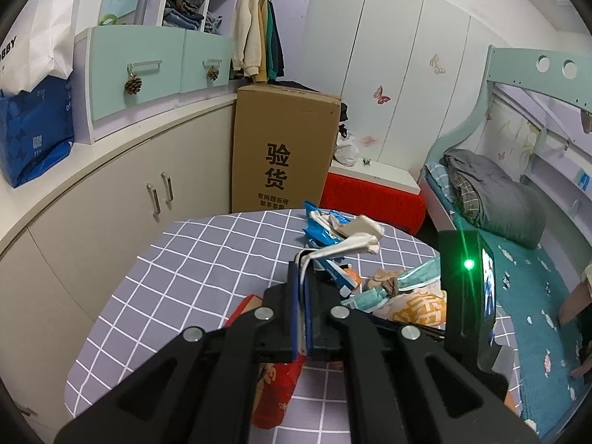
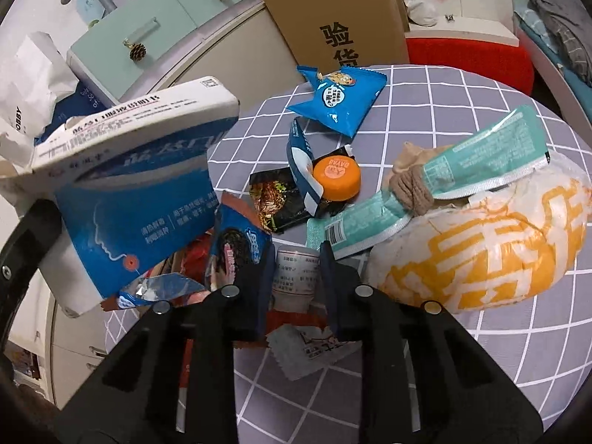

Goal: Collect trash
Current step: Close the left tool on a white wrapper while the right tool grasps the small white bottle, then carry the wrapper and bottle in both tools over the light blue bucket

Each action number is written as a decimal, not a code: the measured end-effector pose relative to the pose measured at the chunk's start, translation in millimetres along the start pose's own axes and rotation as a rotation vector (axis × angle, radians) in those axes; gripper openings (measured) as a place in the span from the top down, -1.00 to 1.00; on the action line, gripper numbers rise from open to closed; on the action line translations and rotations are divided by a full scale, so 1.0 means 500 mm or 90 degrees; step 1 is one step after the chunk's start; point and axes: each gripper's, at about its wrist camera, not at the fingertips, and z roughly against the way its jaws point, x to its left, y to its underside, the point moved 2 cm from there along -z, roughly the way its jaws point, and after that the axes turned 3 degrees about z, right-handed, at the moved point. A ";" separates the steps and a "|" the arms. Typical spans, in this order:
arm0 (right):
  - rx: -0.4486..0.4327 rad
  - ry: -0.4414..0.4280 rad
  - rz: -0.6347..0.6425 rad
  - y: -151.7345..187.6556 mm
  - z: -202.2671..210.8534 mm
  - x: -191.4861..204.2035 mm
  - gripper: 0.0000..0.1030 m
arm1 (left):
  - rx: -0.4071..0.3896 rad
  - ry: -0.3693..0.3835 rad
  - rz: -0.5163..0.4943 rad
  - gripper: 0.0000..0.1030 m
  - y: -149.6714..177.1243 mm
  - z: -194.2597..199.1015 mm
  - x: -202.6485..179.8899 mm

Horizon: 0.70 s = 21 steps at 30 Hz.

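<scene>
Trash: a small white labelled pot (image 2: 295, 277) stands upright between the right gripper's (image 2: 296, 281) open fingers, while the left gripper (image 1: 301, 296) clamps a blue-white flattened carton (image 1: 335, 244).

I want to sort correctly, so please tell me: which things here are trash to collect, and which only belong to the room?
Trash for the job:
- blue and white box, held in the left claw
- blue snack bag
- orange cap
- teal wrapper

Just lying about:
- cardboard box
- pine cone
- hanging clothes
- grey blanket
</scene>
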 end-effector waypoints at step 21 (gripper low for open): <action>-0.285 -0.019 -0.044 0.121 0.440 -0.170 0.53 | -0.030 0.175 -0.069 0.95 0.050 0.173 -0.242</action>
